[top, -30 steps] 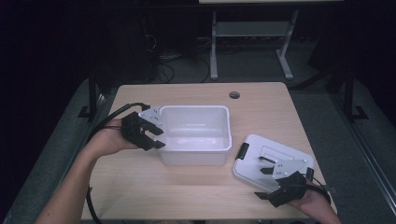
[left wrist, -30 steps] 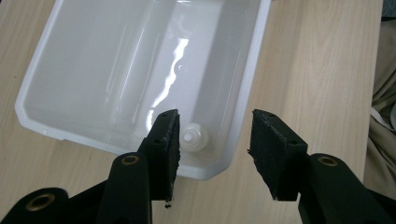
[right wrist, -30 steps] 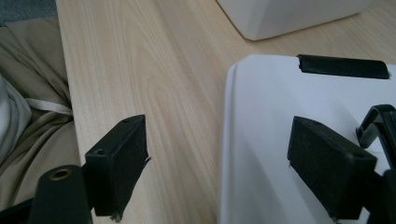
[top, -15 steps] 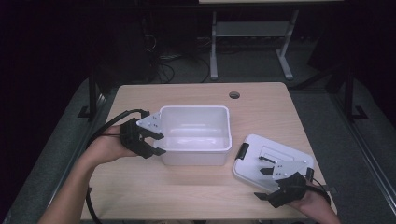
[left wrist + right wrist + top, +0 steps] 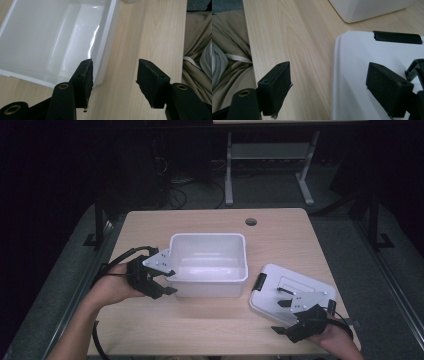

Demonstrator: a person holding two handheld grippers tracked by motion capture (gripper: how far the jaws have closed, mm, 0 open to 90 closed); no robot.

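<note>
White plastic bin (image 5: pixel 209 264) sits mid-table; our left gripper (image 5: pixel 165 281), jaws just opening and empty, is at its near-left corner — our right gripper (image 5: pixel 289 317) gapes over the lid's (image 5: pixel 290 290) edge.

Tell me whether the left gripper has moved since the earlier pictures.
Yes. In the high view the left gripper has slid toward the near left corner of the white bin, its fingers just opening, nothing between them.

Dark lab or office room. Pale wooden desk (image 5: pixel 215 325) with a cable hole (image 5: pixel 251 222). Cables (image 5: pixel 175 195) and a metal stand (image 5: pixel 270 165) behind.
</note>
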